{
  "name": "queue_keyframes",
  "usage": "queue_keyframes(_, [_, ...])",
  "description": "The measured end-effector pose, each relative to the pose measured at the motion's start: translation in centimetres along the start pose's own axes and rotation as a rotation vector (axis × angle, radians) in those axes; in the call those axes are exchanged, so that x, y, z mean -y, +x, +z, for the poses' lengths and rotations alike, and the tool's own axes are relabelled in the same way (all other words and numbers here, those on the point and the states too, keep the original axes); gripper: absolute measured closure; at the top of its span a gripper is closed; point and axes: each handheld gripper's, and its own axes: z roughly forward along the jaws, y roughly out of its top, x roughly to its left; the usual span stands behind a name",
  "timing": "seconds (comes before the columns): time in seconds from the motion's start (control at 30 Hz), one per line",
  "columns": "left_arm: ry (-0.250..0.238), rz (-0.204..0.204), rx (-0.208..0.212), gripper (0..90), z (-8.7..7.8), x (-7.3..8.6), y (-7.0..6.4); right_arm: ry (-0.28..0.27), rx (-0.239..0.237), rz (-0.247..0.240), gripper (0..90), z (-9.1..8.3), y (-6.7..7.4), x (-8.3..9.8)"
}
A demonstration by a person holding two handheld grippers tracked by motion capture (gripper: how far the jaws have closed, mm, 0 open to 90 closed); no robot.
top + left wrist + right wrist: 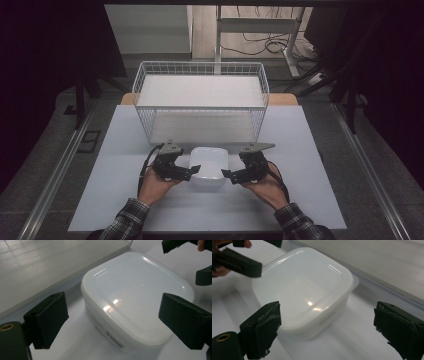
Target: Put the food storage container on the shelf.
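Now two wide tools (192,171) (229,175) flank one white lidded container (210,165), near one basket (200,100).

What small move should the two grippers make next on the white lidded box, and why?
Probably bring both in to clamp the white box from its two sides: the left gripper and right gripper flank it with jaws open, not gripping, and the wire basket waits just behind.

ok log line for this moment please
left tool: open, beside box | right tool: open, beside box | white lidded box: on table, ungripped
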Motion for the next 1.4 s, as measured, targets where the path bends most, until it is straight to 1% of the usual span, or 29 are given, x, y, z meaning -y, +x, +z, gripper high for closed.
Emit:
queue_keyframes(0.07, [0.004,-0.008,0.01,8.1,0.4,0.0,0.2,0.007,-0.006,0.004,7.6,0.7,-0.1,-0.2])
queue_keyframes(0.1, [0.01,-0.025,0.033,8.0,0.8,0.0,0.3,0.016,-0.019,0.014,7.6,1.5,-0.1,-0.4])
queue_keyframes(0.17, [0.017,-0.021,0.037,8.0,1.0,0.1,0.3,0.02,-0.02,0.012,7.6,1.8,-0.1,-0.5])
queue_keyframes(0.2, [0.014,-0.044,0.064,7.8,1.1,0.2,0.4,0.023,-0.032,0.021,7.0,2.4,-0.1,-0.6])
queue_keyframes(0.23, [0.014,-0.044,0.064,7.8,1.1,0.2,0.4,0.023,-0.032,0.021,7.0,2.4,-0.1,-0.6])
queue_keyframes(0.3, [0.024,-0.057,0.111,8.5,1.1,0.5,0.5,0.04,-0.062,0.062,7.1,2.7,-0.4,-0.6])
queue_keyframes(0.33, [0.024,-0.057,0.111,9.8,1.1,0.5,0.5,0.04,-0.062,0.062,7.1,2.7,-0.4,-0.6])
queue_keyframes(0.37, [0.023,-0.077,0.155,12.4,1.1,0.7,0.5,0.039,-0.087,0.086,9.7,2.8,-0.5,-0.5])
queue_keyframes(0.4, [0.023,-0.077,0.155,15.3,1.1,0.7,0.5,0.039,-0.087,0.086,9.7,2.8,-0.5,-0.5])
queue_keyframes(0.43, [0.022,-0.089,0.168,15.3,0.9,0.9,0.3,0.041,-0.109,0.096,11.7,2.7,-0.6,-0.3])
queue_keyframes(0.47, [0.03,-0.092,0.167,20.9,0.6,1.0,0.0,0.047,-0.132,0.111,11.0,2.6,-0.3,0.0])
queue_keyframes(0.53, [0.035,-0.101,0.158,25.5,0.4,1.0,-0.3,0.046,-0.115,0.099,12.5,2.2,0.1,0.2])
queue_keyframes(0.57, [0.034,-0.112,0.134,29.3,-0.2,1.0,-0.6,0.046,-0.105,0.089,15.3,1.9,0.4,0.3])
queue_keyframes(0.6, [0.034,-0.112,0.134,32.5,-0.2,1.0,-0.6,0.046,-0.105,0.089,15.3,1.9,0.4,0.3])
queue_keyframes(0.63, [0.034,-0.119,0.125,32.5,-0.4,1.1,-0.7,0.046,-0.096,0.09,19.3,1.6,0.5,0.3])
queue_keyframes(0.7, [0.017,-0.139,0.099,40.6,-1.2,1.3,-0.8,0.039,-0.095,0.121,31.5,1.0,0.7,0.6])
queue_keyframes(0.73, [0.016,-0.154,0.103,48.7,-1.4,1.4,-0.8,0.022,-0.096,0.158,41.6,0.5,0.7,0.9])
queue_keyframes(0.77, [0.016,-0.167,0.103,48.7,-1.6,1.5,-0.7,0.022,-0.096,0.158,41.6,0.5,0.7,0.9])
queue_keyframes(0.8, [0.01,-0.192,0.107,54.4,-2.0,1.6,-0.8,0.013,-0.085,0.167,51.1,0.0,0.9,1.0])
queue_keyframes(0.87, [0.008,-0.197,0.103,60.1,-2.2,1.7,-0.8,-0.006,-0.057,0.167,59.3,-0.6,1.2,0.9])
queue_keyframes(0.9, [0.014,-0.184,0.095,62.4,-2.6,1.6,-1.0,-0.014,-0.049,0.176,62.0,-0.8,1.2,0.9])
queue_keyframes(0.97, [0.018,-0.178,0.082,64.4,-2.8,1.5,-1.2,-0.023,-0.042,0.185,64.1,-0.9,1.3,0.9])
queue_keyframes(1.0, [0.018,-0.178,0.062,66.5,-2.9,1.4,-1.6,-0.038,-0.03,0.21,67.8,-1.0,1.4,0.9])
queue_keyframes(1.07, [0.014,-0.183,0.062,68.7,-2.9,1.5,-1.6,-0.044,-0.024,0.214,68.7,-1.1,1.5,0.9])
queue_keyframes(1.13, [-0.002,-0.198,0.058,74.3,-3.1,1.6,-1.7,-0.052,-0.004,0.216,71.7,-1.2,1.6,0.9])
queue_keyframes(1.17, [-0.01,-0.2,0.042,74.3,-3.1,1.6,-1.7,-0.059,0.006,0.219,74.5,-1.4,1.7,0.9])
queue_keyframes(1.2, [-0.019,-0.19,0.03,77.9,-3.1,1.7,-1.8,-0.064,0.021,0.209,76.6,-1.5,1.7,0.9])
queue_keyframes(1.27, [-0.034,-0.206,0.026,78.0,-3.0,1.7,-1.7,-0.059,0.041,0.187,76.9,-1.4,1.9,0.9])
queue_keyframes(1.4, [-0.062,-0.203,0.02,78.2,-3.2,1.6,-1.7,-0.082,0.026,0.204,77.0,-1.3,1.7,0.9])
